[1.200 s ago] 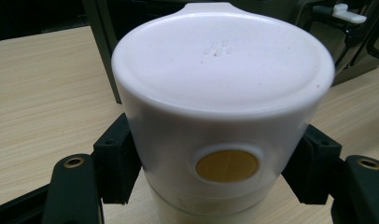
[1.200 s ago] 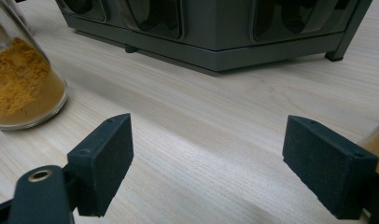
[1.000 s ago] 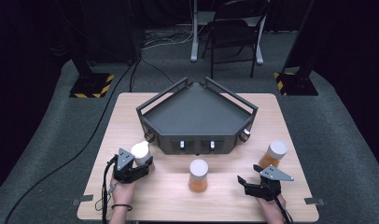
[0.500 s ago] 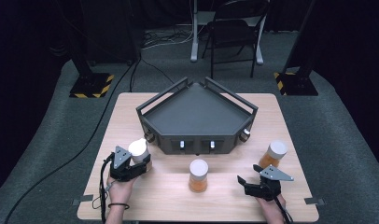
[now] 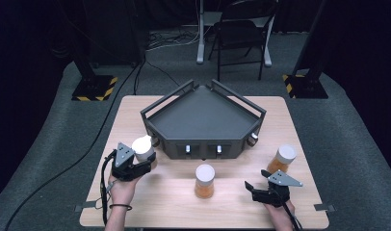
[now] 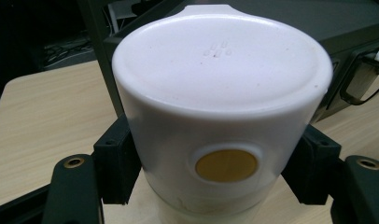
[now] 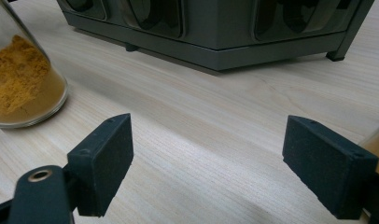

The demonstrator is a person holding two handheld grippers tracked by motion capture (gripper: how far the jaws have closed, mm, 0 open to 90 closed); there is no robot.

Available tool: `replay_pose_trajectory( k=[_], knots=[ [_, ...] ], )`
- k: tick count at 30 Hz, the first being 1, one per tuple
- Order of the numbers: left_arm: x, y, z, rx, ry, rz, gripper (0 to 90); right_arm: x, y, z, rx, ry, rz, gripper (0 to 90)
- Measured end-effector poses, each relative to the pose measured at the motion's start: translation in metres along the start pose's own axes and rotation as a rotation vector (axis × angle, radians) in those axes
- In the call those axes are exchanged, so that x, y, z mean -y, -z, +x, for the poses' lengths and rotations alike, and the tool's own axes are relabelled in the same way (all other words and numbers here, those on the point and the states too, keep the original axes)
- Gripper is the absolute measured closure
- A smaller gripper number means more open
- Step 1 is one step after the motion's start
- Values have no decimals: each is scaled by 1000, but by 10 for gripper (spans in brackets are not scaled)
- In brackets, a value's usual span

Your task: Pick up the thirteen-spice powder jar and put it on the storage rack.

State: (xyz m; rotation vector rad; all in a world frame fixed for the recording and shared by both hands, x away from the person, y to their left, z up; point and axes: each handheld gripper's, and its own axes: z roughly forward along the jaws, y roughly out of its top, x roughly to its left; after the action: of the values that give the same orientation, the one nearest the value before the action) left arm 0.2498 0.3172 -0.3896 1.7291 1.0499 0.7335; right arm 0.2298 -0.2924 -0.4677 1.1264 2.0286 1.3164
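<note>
Left claw (image 5: 144,159) at the person's left, forearm coming in from the bottom edge, jaws clamped on both sides of a white-lidded jar (image 6: 222,116), pads pressed to its lid wall. Right claw (image 5: 256,179) at the person's right, low over the tabletop (image 5: 232,211), jaws standing apart with nothing between them, pointing up-left in the high view.

Dim rm, grey floor (image 5: 357,144), maybe chair (image 5: 239,36)

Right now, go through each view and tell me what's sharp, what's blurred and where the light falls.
High view: table evenly lit, surroundings dark, image slightly soft. Left gripper view: white lid close and bright, dark rack behind it soft. Right gripper view: pads sharp, spice jar at the left edge cropped, wood showing mild sheen.
</note>
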Motion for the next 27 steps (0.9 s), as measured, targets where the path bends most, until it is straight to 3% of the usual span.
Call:
replay_pose_trajectory(
  k=[16,24,27],
  knots=[
    [-41,4,2,-5,2,-26,306,0,0,-1,-2,-1,0,153],
    [-65,5,1,-22,-26,-32,306,0,0,0,-2,0,1,153],
    [-72,4,1,-23,-16,-44,306,-1,0,0,-2,0,4,153]
  ],
)
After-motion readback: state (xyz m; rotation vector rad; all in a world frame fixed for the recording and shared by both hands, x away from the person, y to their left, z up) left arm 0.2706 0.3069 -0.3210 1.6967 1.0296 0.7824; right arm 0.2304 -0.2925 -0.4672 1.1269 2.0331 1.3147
